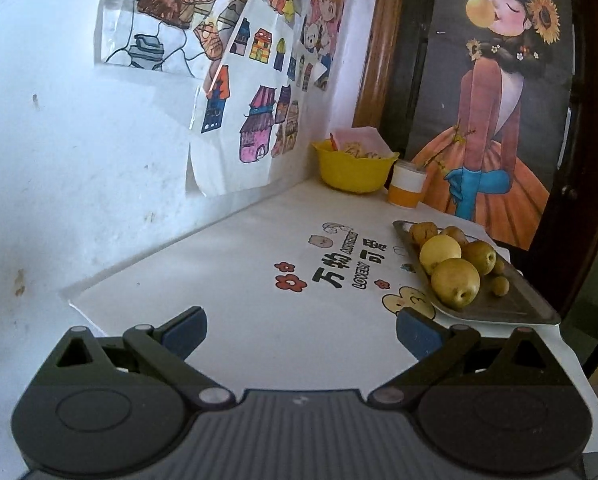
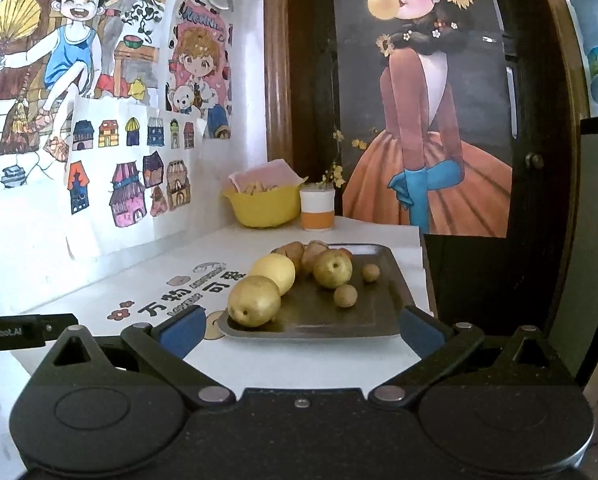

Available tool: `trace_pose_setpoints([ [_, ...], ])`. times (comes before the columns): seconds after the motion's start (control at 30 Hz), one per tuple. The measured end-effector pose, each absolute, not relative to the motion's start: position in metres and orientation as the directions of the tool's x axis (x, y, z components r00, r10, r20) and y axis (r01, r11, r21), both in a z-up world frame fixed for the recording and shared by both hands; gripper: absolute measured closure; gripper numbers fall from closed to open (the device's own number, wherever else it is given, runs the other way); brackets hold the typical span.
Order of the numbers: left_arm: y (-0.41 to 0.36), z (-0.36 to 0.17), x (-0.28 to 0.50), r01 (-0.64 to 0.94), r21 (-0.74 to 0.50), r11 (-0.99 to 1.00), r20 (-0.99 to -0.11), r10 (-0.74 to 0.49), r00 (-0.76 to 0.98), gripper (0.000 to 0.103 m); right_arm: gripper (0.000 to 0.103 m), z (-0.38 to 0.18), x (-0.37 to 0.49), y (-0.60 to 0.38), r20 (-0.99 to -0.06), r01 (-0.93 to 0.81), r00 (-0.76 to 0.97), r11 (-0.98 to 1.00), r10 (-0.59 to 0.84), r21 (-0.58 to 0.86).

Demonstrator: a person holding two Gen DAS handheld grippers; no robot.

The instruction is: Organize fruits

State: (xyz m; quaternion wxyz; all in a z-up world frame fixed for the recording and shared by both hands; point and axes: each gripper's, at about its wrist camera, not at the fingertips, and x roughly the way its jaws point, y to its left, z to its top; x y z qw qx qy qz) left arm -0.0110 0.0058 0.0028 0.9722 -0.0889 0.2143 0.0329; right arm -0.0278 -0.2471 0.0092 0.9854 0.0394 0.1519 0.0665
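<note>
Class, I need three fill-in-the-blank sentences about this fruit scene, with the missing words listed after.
1. The fruit lies on a metal ____.
2. The bowl at the back is ____ in colour.
3. The jaws of both the left gripper and right gripper are ____.

Missing words: tray; yellow; open

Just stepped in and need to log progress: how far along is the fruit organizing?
All visible fruit sits on the metal tray, including the nearest pear and lemon. Nothing is in hand: left gripper and right gripper are open, empty. What remains cannot be told.
</note>
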Motion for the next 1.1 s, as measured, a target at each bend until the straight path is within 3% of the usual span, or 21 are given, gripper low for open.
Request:
trace_pose_setpoints([
  [1.1, 0.0052, 0.0020, -0.0110, -0.104, -0.136, 0.985, -0.425, 0.037, 0.905, 0.000, 0.001, 0.0049, -0.0252, -0.2421, -0.322, -0.137, 0.932, 0.985, 0.163, 0.101],
])
